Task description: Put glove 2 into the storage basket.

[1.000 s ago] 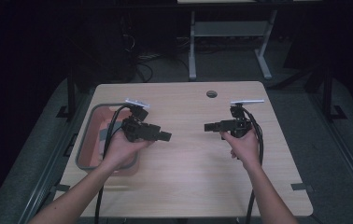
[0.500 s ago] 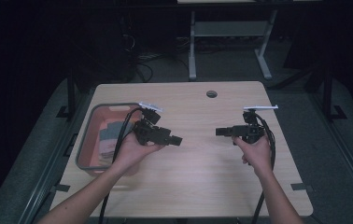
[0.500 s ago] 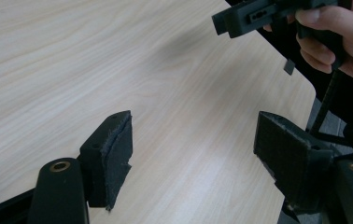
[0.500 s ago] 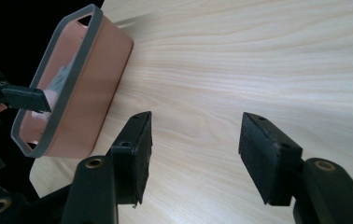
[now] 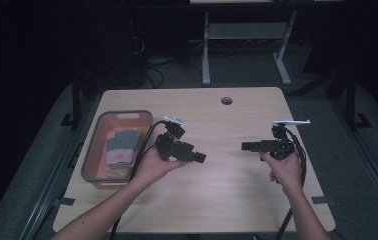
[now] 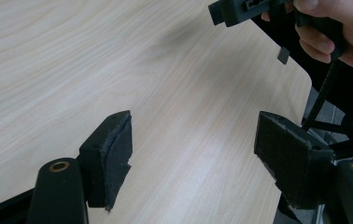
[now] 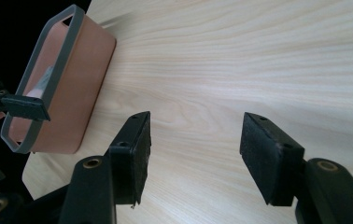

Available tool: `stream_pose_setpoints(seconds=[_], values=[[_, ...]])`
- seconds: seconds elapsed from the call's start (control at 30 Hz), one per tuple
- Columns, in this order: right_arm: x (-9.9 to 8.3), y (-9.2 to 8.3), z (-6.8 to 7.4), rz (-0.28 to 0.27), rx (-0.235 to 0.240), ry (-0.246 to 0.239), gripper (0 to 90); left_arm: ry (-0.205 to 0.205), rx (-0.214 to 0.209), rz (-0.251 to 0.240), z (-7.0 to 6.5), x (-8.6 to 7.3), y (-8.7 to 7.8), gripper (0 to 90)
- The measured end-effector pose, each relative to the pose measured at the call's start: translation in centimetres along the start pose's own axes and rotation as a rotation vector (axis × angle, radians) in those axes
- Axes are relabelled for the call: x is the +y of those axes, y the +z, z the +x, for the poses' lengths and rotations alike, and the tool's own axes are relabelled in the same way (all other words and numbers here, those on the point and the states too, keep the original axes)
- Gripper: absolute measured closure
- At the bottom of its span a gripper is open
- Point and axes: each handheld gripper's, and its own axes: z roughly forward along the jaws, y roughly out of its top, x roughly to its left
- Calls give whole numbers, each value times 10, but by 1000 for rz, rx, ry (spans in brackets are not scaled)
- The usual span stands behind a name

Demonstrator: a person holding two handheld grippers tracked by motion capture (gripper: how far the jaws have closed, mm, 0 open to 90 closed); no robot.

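**Two empty grippers above a table, with a bin of folded cloths at the left**

The light wooden rectangular table is shown from above, with a small round cable hole near its far edge. At its left edge stands the salmon-pink plastic bin with a grey rim, its long axis running from the near side to the far side of the table; the bin is also seen in the right gripper view. Inside it lie folded cloths in grey and pink, stacked flat.

The left gripper is held just beside the bin's right rim, with its jaws pointed away from the bin toward the table's middle. The right gripper is held well apart from the bin, with its jaws pointed leftward toward it. The two grippers thus face each other across bare wood.

In the left gripper view the jaws are seen spread wide, with nothing between the pads. In the right gripper view the jaws are likewise spread wide and empty.

The left hand is judged the nearer to the cloths, but its gripper would have to be turned back toward the bin.
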Motion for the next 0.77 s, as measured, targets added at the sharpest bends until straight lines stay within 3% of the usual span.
stream_pose_setpoints(seconds=[0.57, 0.77], values=[[-17, -21, -23, -23, 6, 39, 419, 5, -17, 17, -9, -17, 15, 277], [-29, -30, -21, -53, 23, 30, 412, -3, -29, -21, -12, -29, 11, 277]])
